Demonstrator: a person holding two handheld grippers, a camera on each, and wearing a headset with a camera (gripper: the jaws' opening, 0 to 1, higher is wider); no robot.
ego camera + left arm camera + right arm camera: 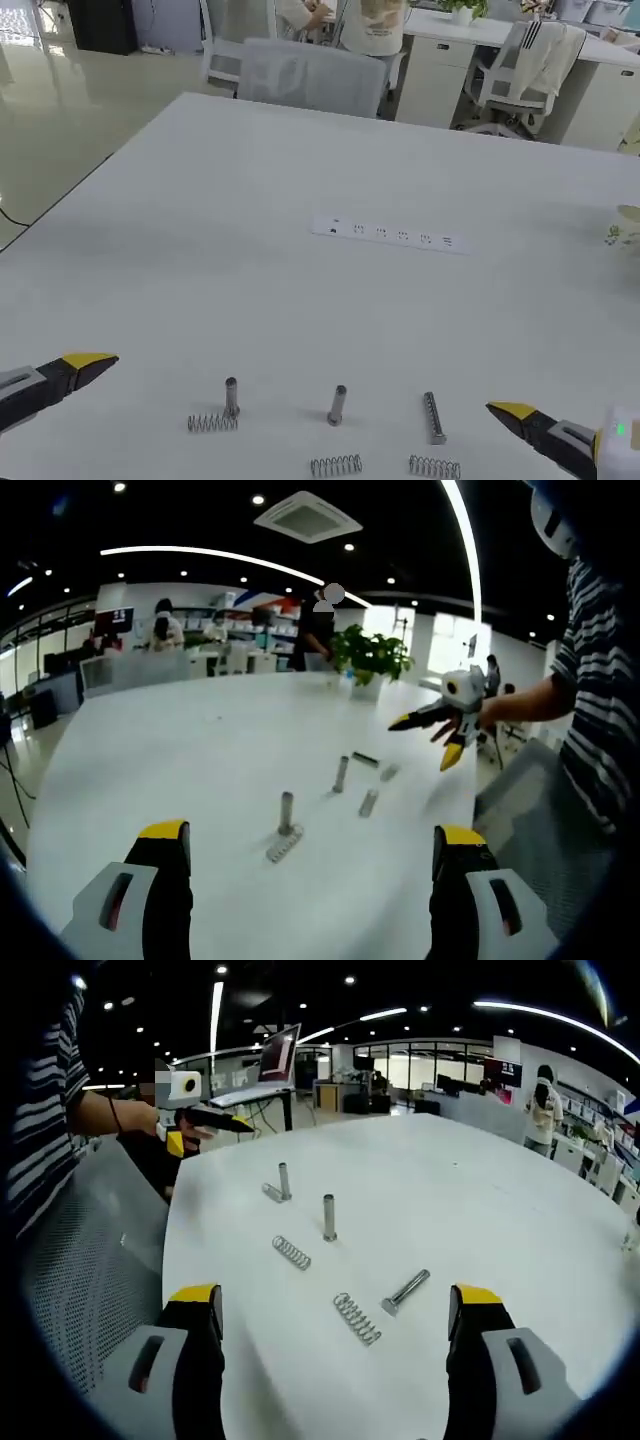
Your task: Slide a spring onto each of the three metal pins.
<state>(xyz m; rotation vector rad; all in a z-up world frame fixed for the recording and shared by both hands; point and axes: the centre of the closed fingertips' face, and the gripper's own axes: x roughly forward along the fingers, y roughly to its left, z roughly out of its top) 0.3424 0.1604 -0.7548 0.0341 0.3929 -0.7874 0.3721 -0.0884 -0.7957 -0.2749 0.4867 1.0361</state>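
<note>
One broad white table (300, 170) carries all the work, and its smooth top is our first worry: anything round that we drop may roll, and in the right gripper view the table's edge runs down the left of the frame, not far from the loose parts. Our left gripper (310, 832) has its jaws spread wide with nothing between them; our right gripper (336, 1294) is likewise wide open and empty. In the head view they sit at the lower left and lower right corners, well apart from the work. Between them, along the bottom of that frame, the left pin (231, 396) and the middle pin (338, 404) stand upright, while the right pin (432, 417) lies on its side. We judge that a careless nudge would topple the standing two. Just below them lie the left spring (212, 422), the middle spring (336, 465) and the right spring (435, 467), none threaded yet. Pinched too hard or off centre, a coil could flick out of the jaws and skitter away.
</note>
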